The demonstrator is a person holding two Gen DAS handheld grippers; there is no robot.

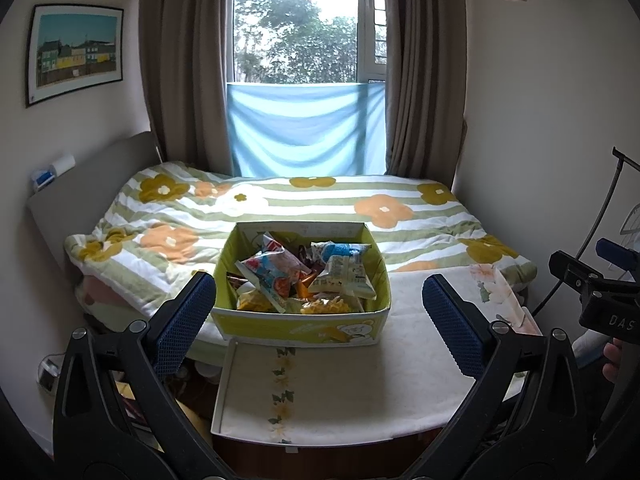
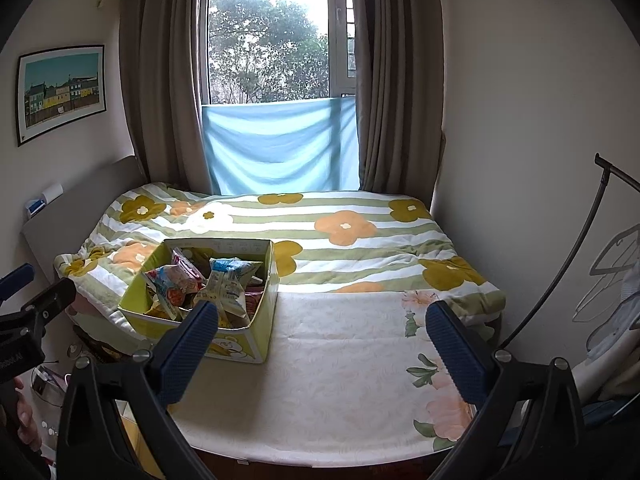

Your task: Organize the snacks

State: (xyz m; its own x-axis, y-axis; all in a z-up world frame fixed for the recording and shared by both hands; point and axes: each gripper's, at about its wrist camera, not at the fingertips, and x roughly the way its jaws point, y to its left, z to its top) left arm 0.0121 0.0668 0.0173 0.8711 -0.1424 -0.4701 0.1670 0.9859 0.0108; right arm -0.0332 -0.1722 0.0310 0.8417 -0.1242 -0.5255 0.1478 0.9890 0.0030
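A yellow-green cardboard box point(image 1: 296, 326) with a bear print sits on the bed near its foot, filled with several snack packets point(image 1: 344, 272). In the right wrist view the same box point(image 2: 256, 340) lies left of centre, its packets point(image 2: 224, 288) piled inside. My left gripper point(image 1: 320, 312) is open, its blue fingers on either side of the box, short of it. My right gripper point(image 2: 322, 336) is open over the bare cream bedsheet point(image 2: 340, 360), to the right of the box, holding nothing. The right gripper's body point(image 1: 600, 292) shows at the left wrist view's right edge.
A striped floral quilt point(image 2: 340, 232) covers the far half of the bed. A grey headboard point(image 1: 80, 184) stands at left, curtains and a window behind. A clothes rack with hangers point(image 2: 608, 272) stands at right. Clutter lies on the floor at lower left point(image 2: 44, 384).
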